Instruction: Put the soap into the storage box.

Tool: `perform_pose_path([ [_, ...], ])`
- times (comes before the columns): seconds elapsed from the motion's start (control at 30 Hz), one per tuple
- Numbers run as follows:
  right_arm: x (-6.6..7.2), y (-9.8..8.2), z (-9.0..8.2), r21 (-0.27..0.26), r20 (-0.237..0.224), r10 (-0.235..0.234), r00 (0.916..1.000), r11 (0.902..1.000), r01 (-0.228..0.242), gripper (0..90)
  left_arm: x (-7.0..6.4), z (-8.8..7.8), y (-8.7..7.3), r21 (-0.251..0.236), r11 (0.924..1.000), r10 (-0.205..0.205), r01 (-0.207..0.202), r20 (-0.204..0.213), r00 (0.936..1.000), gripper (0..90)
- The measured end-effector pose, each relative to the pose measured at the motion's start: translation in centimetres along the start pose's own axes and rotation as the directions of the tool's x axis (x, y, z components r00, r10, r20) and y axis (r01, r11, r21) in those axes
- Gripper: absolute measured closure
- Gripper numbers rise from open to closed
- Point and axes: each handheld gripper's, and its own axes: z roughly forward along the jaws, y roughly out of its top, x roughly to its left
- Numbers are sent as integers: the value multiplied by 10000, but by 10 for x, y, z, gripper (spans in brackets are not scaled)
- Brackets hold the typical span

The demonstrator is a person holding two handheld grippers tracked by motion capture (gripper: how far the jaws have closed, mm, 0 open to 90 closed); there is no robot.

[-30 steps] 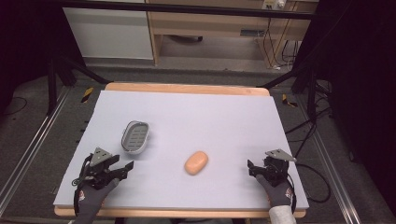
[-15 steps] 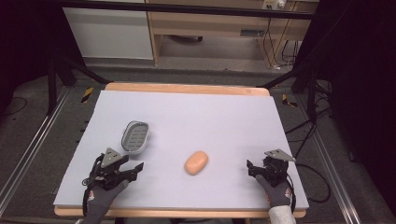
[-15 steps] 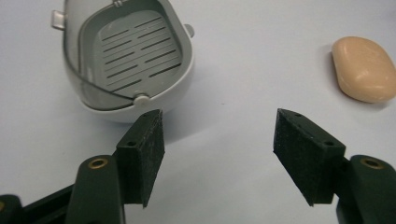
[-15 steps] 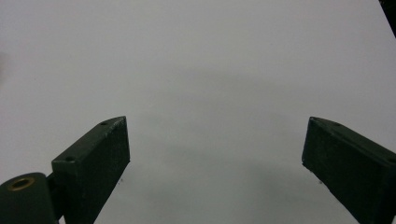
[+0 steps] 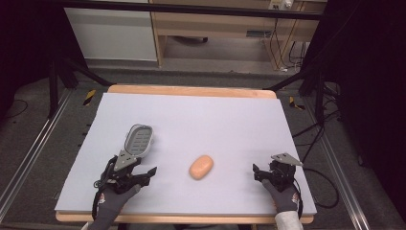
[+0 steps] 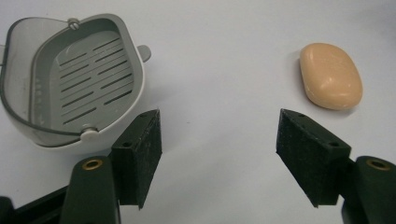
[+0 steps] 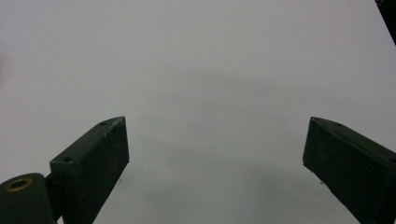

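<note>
Wide-apart jaws frame bare table [image 6: 219,70] between grey soap dish [image 6: 79,79] and, seemingly, soap [image 6: 330,75].

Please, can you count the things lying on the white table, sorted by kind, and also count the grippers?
Soap bar: 1, orange, lying free on the table.
Soap dish: 1, grey, slotted, empty.
Grippers: 2, the left gripper and the right gripper, both with open fingers.
Total: 4.
</note>
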Motion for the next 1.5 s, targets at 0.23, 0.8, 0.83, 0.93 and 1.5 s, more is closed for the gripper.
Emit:
perform_pose_path([
  [0.23,1,1,-2,-108,32,6,10000,9999,-6,70,-6,-1,12,-174,9997,172,-170,148,9997,303],
  [0.8,3,2,-3,-128,75,-34,10000,9999,35,69,-25,9,41,-449,9983,394,-372,489,9980,292],
  [0.83,3,2,-2,-131,80,-47,10000,9999,48,69,-27,11,42,-418,9983,428,-407,513,9978,291],
  [0.93,3,2,-3,-130,78,-38,10000,9999,39,69,-32,15,45,-399,9981,495,-471,599,9970,290],
  [1.5,3,3,-3,-99,57,-76,10000,9999,77,68,-52,37,59,-115,9965,832,-825,881,9926,271],
])
